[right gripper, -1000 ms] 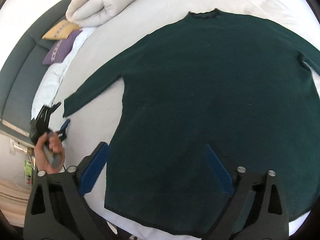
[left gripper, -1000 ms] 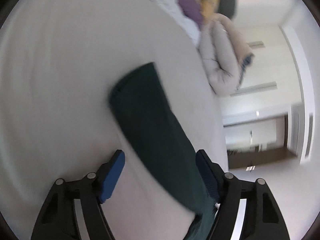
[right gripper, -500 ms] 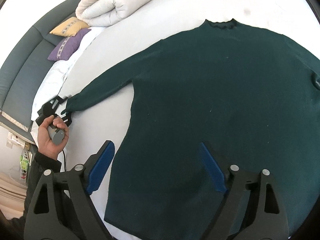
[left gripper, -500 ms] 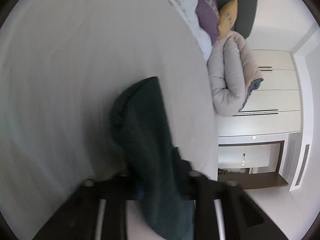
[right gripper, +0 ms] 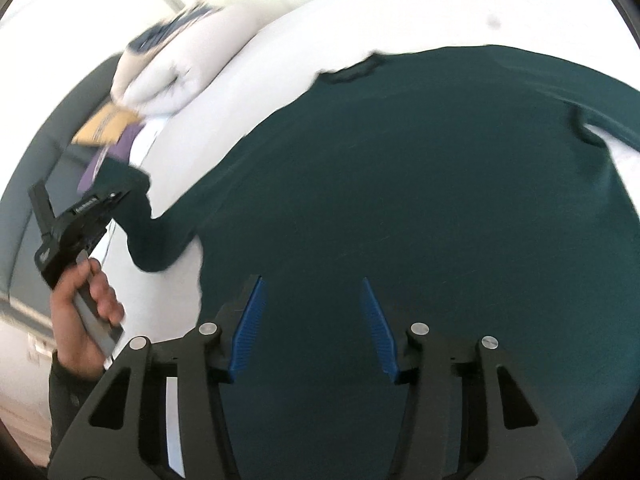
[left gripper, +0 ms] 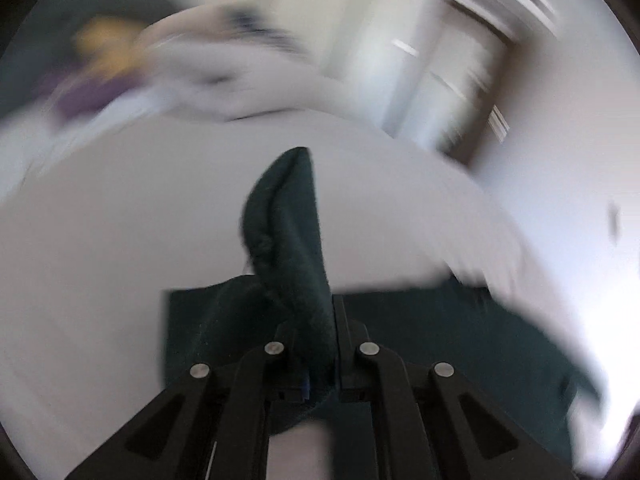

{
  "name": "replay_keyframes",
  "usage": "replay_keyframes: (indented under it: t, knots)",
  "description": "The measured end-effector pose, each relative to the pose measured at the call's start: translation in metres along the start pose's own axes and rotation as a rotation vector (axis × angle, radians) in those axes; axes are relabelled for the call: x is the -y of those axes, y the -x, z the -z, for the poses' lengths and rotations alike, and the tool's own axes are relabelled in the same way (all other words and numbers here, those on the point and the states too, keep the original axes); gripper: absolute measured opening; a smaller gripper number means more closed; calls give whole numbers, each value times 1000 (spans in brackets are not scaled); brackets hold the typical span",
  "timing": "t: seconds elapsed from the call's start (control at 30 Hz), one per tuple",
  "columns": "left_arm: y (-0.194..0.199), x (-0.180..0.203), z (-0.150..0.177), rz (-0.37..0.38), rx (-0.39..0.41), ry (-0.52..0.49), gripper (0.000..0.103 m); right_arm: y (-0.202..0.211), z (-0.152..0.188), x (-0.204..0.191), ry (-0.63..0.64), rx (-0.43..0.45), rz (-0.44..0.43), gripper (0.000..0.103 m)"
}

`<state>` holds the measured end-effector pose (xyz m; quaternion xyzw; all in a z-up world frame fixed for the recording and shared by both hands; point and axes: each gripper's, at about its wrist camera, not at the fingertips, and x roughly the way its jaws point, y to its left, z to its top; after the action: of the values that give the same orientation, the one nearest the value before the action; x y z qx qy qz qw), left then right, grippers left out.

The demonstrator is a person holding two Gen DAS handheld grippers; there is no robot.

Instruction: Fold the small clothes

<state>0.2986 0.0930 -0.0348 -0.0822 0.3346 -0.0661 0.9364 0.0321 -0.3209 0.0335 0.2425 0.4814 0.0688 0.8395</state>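
Observation:
A dark green sweater [right gripper: 420, 208] lies spread flat on the white bed [right gripper: 320, 28], collar toward the far side. My left gripper [left gripper: 316, 344] is shut on the sweater's left sleeve cuff [left gripper: 288, 232] and holds it lifted above the bed; the right wrist view shows the same gripper [right gripper: 100, 204] at the left with the sleeve [right gripper: 148, 232] bent upward. My right gripper [right gripper: 312, 320] is open and empty, hovering over the sweater's lower body.
A folded pale duvet [right gripper: 180, 64], a yellow cushion [right gripper: 104, 128] and a purple cushion [right gripper: 120, 152] lie at the head of the bed by a dark headboard [right gripper: 48, 152]. White wardrobes [left gripper: 400, 52] stand beyond the bed.
My left gripper closed on the sleeve cuff, lifted it off the bed and swung it toward the sweater's body. My right gripper moved forward over the sweater, still open.

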Motion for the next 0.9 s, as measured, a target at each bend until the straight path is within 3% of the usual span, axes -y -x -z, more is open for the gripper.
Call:
replay_keyframes:
  t: [0.07,0.17,0.23,0.27,0.33,0.37,0.4,0.47,0.5,0.7,0.9]
  knots:
    - [-19,73,26,-1,-38,-209,7,3,-7,19,-41,16,-6,48]
    - [-57,142,72,-36,-129,-449,7,5,-18,52,-94,34,5,48]
    - [-76,160,97,-60,-179,-517,8,1,-23,75,-130,22,5,48]
    - [-80,162,104,-66,-197,-527,14,-1,-25,81,-136,16,3,48]
    - [-80,159,110,-74,-184,-544,19,-10,-32,96,-150,-9,-3,50]
    - [-74,160,114,-67,-184,-534,36,-14,-33,99,-150,-20,-12,50]
    - [-71,153,110,-55,-193,-501,60,-22,-36,102,-150,-37,-22,50]
    - [-62,143,100,-23,-195,-418,87,-40,-45,101,-153,-63,-49,51]
    - [-55,134,97,-5,-180,-383,93,-48,-49,97,-155,-69,-63,51]
    - [-17,77,98,69,-172,-104,92,-117,-80,65,-193,-175,-168,51]
    - [-7,50,111,124,-180,39,81,-163,-99,38,-218,-204,-109,51]
